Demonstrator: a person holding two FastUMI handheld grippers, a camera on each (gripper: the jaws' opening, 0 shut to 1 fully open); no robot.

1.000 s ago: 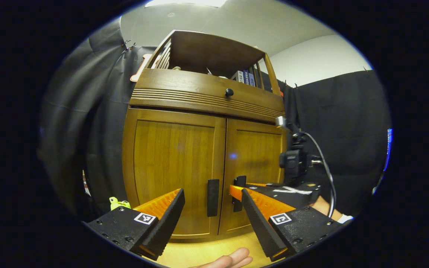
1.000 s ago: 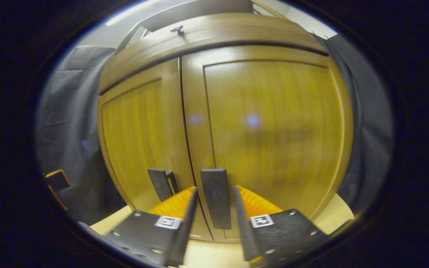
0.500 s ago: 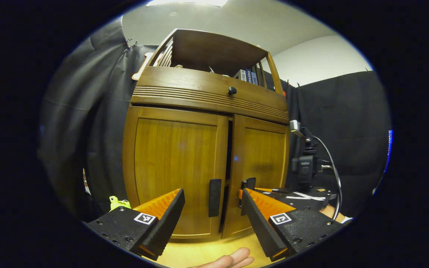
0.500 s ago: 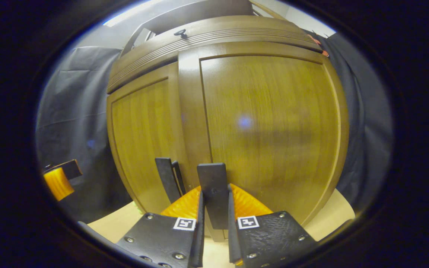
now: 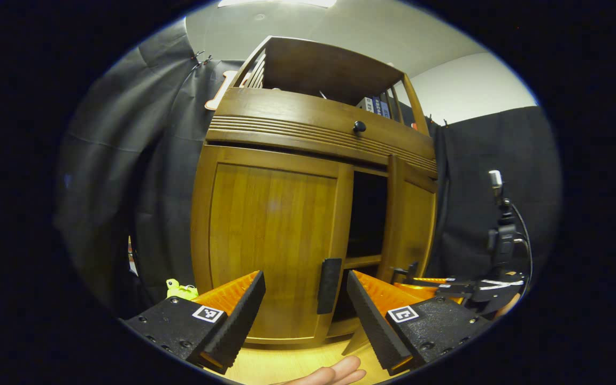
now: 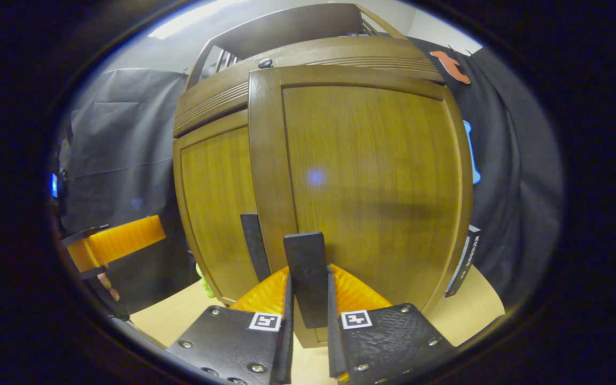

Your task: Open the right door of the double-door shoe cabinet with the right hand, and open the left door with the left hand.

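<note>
Right claw (image 6: 308, 321) is clamped on the right door's handle (image 6: 305, 272), door swung partway out. Left claw (image 5: 305, 315) gapes open, and the left door's handle (image 5: 329, 286) stands upright dead ahead between its fingers (short push forward, I'd guess).

Left gripper view sits low, back from the cabinet (image 5: 286, 224), tilted upward. Right gripper view is close against the right door (image 6: 361, 182). Both share cabinet front and left door (image 5: 270, 246).
</note>
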